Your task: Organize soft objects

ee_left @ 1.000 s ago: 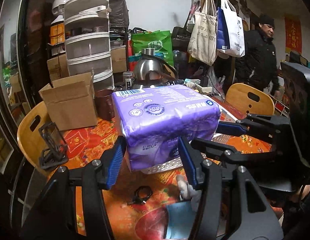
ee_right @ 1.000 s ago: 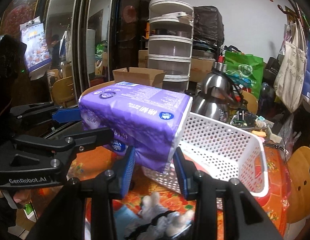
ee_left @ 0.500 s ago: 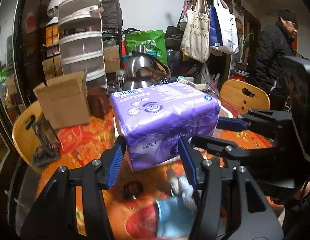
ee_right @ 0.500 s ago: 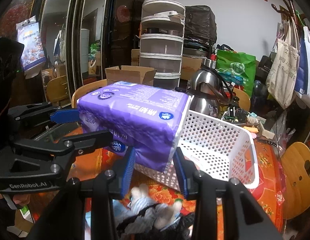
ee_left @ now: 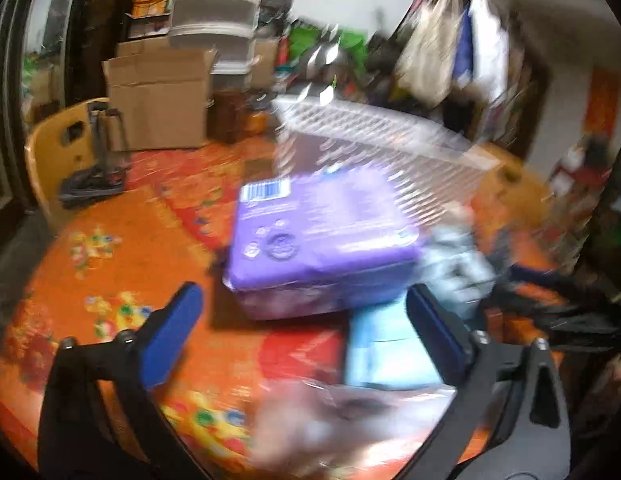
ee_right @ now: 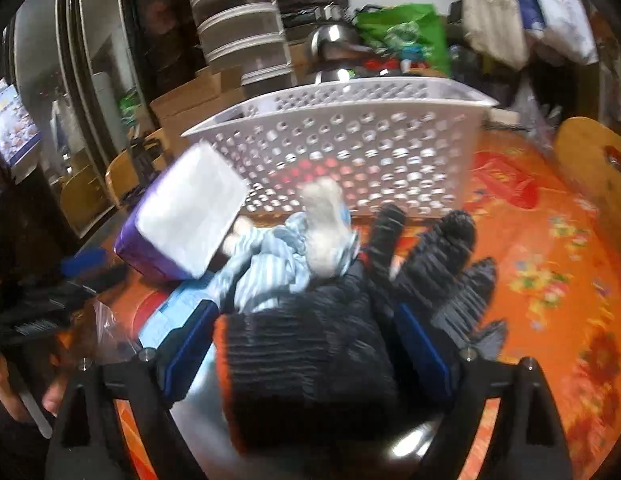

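On surface before white basket, purple tissue pack lies free; my left tool apart, right tool apart around black glove; next I clamp glove.

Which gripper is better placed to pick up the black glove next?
Right. The right gripper is open with the black glove between its fingers; the left gripper faces the purple tissue pack.

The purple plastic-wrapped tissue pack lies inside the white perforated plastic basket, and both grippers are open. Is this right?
Not quite. The purple plastic-wrapped tissue pack lies on the orange tablecloth, in front of the white perforated plastic basket, as the right wrist view shows. The left gripper and right gripper are open.
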Motion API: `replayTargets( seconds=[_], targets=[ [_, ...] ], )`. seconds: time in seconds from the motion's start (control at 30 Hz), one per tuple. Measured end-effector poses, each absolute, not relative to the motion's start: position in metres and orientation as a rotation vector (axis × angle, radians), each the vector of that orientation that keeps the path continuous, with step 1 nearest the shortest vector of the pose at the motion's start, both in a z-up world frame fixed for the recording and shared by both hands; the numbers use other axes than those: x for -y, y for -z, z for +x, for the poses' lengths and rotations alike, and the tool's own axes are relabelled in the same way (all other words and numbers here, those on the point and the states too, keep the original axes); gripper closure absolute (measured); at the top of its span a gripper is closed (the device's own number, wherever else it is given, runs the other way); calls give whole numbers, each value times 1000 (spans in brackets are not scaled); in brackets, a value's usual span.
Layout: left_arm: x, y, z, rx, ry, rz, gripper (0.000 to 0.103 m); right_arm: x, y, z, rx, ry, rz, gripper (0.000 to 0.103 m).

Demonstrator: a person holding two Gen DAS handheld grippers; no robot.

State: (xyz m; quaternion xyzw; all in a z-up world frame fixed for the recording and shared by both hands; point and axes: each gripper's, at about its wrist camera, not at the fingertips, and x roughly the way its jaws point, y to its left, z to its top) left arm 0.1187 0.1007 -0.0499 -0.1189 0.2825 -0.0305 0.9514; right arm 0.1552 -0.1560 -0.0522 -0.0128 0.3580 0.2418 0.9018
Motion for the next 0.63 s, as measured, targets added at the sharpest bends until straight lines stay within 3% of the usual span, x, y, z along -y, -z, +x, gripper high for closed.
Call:
replayTargets(
  seconds=[0.33,0.63],
  targets=[
    [-93,27,93,-588,88,-255,0,171,12,108,-592,-410,-59,7],
    [-90,27,108,-633,-52,-150,0,175,20,107,-625,-422,-35,7]
  ],
)
